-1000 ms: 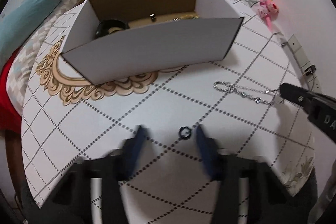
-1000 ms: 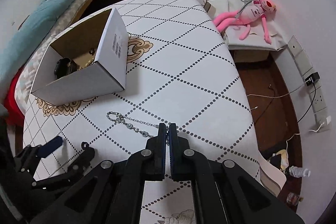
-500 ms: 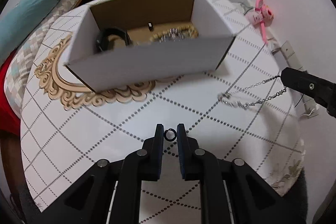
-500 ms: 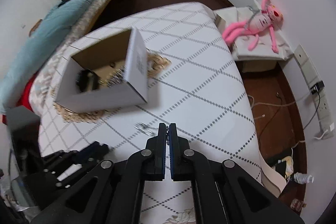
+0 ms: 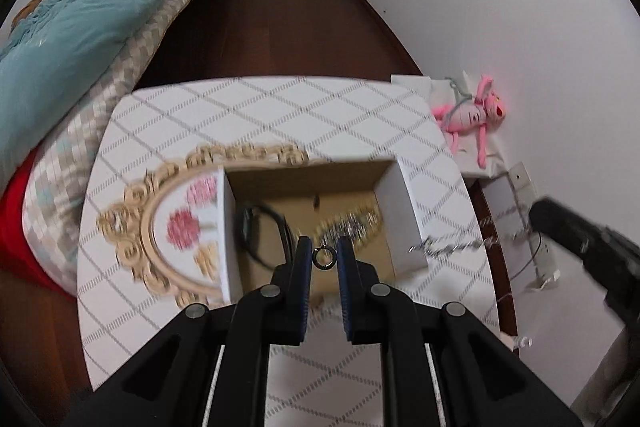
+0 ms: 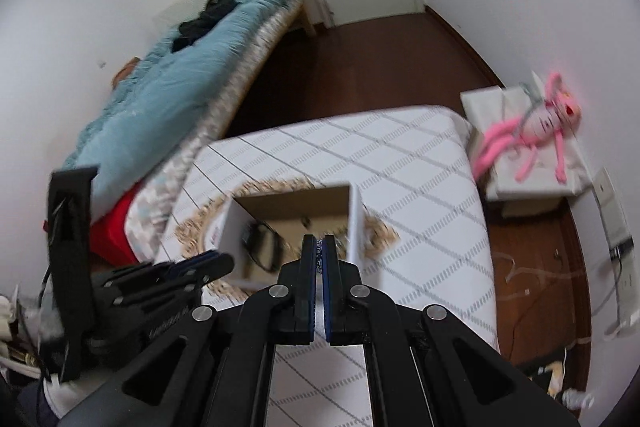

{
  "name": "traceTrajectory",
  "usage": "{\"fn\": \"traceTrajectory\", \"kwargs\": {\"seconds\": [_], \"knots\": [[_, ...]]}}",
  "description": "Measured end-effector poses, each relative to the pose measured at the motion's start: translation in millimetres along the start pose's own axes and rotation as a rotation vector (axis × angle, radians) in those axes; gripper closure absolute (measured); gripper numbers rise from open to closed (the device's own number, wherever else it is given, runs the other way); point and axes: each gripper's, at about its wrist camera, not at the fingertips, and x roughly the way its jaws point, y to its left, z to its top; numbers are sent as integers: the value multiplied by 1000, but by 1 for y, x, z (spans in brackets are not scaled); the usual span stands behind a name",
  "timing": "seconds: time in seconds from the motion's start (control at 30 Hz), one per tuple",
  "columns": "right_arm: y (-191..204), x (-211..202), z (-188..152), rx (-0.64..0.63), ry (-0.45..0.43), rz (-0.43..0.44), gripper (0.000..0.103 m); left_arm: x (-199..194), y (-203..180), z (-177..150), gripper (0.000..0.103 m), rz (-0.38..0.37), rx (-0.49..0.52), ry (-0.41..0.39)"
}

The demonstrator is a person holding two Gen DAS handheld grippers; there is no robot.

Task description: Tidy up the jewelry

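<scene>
Silver chain (image 5: 460, 247), limp and light, dangles at frame right, pinched by the right tongs (image 6: 319, 253). Left tongs (image 5: 324, 258) clamp a tiny stiff ring (image 5: 323, 257) by its rim, centre frame, over the box (image 5: 404, 211).

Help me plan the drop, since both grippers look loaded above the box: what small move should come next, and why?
Probably lower the left gripper slightly and open it. Its fingers pinch the small ring directly above the open box, where a black watch and chains already lie. The right gripper holds the silver chain beside the box's right wall.
</scene>
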Motion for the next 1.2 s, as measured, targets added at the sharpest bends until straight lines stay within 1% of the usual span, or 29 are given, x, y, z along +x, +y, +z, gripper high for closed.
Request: {"fn": "traceTrajectory", "kwargs": {"seconds": [0.1,0.2,0.27,0.37,0.43,0.47,0.53,0.57,0.6,0.67,0.73,0.77,0.8,0.83,0.87,0.9,0.93,1.0,1.03,1.07,1.13,1.2], "knots": [[11,16,16,-44,19,0,101,13,8,20,93,18,1,14],[17,43,22,-64,79,-1,101,32,16,32,93,20,-11,52],[17,63,21,-62,126,2,101,47,20,37,93,22,-9,86],[14,90,17,-59,189,-6,103,65,22,45,92,50,1,134],[11,104,15,-52,225,-14,103,73,21,47,89,60,6,156],[9,110,14,-53,237,-20,103,79,23,49,85,75,3,173],[7,123,13,-48,275,-39,103,83,28,52,71,99,-18,188],[5,126,13,-46,287,-50,102,84,31,53,54,103,-30,189],[3,130,14,-41,301,-53,102,81,36,54,41,104,-46,173],[0,133,16,-34,309,-69,100,75,42,55,34,113,-69,152],[-3,132,19,-31,303,-90,92,68,50,55,34,124,-89,134],[-4,130,21,-35,294,-104,78,65,52,54,30,138,-92,124],[-6,128,21,-30,288,-107,61,62,54,53,20,150,-93,115],[-7,127,22,-24,284,-114,53,60,56,51,14,160,-95,109],[-9,125,24,-23,280,-125,41,56,58,49,6,176,-97,99],[-10,124,24,-24,273,-139,35,52,60,45,5,197,-94,88],[-10,123,24,-33,265,-165,32,50,60,43,5,212,-94,80],[-7,123,23,-57,254,-223,13,44,61,34,2,247,-86,59],[-7,124,21,-68,255,-255,9,42,61,28,1,261,-81,49],[-6,124,20,-73,258,-270,5,40,61,24,0,268,-79,42],[-6,129,14,-81,272,-291,4,39,61,14,0,278,-75,35],[-8,133,9,-78,284,-294,4,40,60,3,0,281,-76,41]]}}
